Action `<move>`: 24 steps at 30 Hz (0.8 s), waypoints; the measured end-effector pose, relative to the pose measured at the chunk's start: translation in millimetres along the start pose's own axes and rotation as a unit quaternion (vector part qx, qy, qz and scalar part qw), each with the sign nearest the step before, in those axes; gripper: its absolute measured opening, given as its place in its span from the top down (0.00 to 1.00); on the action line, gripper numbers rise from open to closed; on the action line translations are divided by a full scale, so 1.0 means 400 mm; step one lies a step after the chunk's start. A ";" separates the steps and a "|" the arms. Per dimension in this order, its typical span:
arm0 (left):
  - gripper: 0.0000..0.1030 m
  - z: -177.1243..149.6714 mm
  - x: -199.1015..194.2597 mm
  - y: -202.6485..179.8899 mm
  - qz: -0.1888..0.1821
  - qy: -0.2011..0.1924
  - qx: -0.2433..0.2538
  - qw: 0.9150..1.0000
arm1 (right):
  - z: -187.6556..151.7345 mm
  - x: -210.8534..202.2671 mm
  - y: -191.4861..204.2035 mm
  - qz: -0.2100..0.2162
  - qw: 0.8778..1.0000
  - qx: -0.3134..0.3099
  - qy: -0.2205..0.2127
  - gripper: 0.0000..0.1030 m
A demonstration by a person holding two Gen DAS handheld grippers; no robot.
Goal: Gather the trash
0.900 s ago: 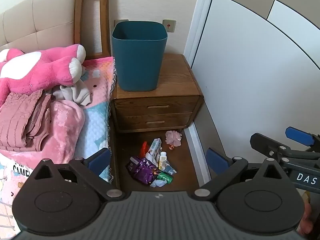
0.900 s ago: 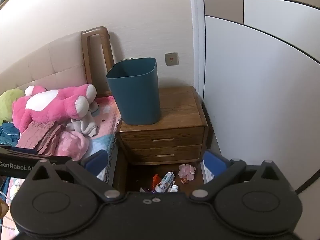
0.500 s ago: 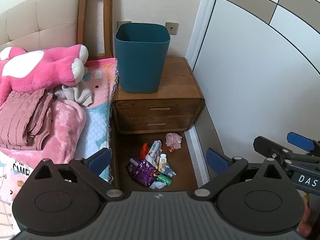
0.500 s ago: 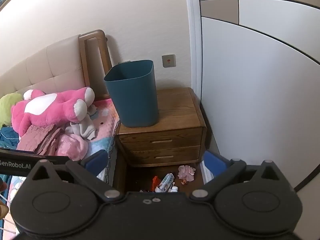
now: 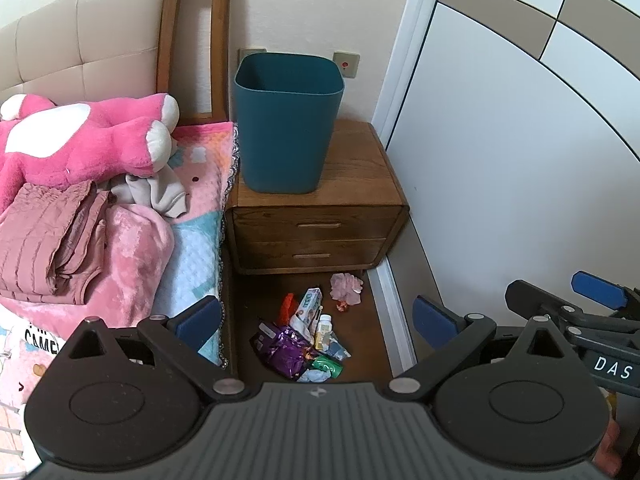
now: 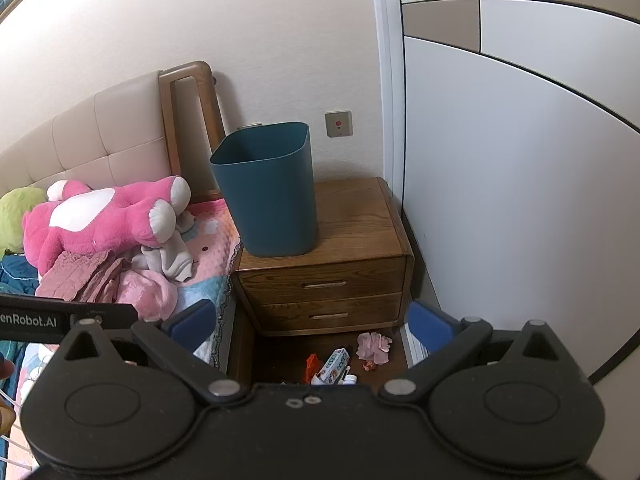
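A dark teal trash bin stands upright on the wooden nightstand; it also shows in the right wrist view. A pile of trash lies on the floor in front of the nightstand: purple wrappers, a small white bottle, a carton, a green packet. A crumpled pink tissue lies apart near the baseboard, also in the right wrist view. My left gripper is open and empty, high above the pile. My right gripper is open and empty, also raised.
A bed with a pink plush toy, folded pink clothes and blankets borders the narrow floor strip on the left. A white wardrobe door and its sill border it on the right. The right gripper's body shows at the left wrist view's right edge.
Both cameras have drifted slightly; the bin and nightstand sit a little further right in the views. Both grippers stay open and empty. The trash has not moved.
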State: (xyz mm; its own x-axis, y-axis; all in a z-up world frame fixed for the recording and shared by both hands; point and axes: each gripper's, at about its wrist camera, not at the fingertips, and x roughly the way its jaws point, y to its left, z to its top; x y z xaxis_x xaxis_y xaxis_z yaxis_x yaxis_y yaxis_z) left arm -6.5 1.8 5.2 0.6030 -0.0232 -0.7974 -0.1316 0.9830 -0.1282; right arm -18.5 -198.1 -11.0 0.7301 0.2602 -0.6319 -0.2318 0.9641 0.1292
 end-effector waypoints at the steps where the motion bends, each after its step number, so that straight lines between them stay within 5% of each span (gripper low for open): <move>1: 0.00 0.004 0.001 0.005 0.000 0.001 0.000 1.000 | 0.000 0.000 0.000 0.000 1.000 0.000 0.000 0.00; 24: 0.00 0.013 -0.006 0.037 -0.006 -0.012 0.006 1.000 | 0.002 -0.001 0.010 0.005 1.000 -0.019 0.000 0.00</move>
State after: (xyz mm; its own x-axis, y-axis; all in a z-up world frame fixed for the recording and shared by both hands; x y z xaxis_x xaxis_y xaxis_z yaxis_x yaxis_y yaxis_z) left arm -6.0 17.3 8.2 0.6229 -0.0317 -0.7816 -0.1138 0.9849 -0.1306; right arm -19.0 -194.3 -9.6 0.7281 0.2689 -0.6305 -0.2628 0.9591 0.1056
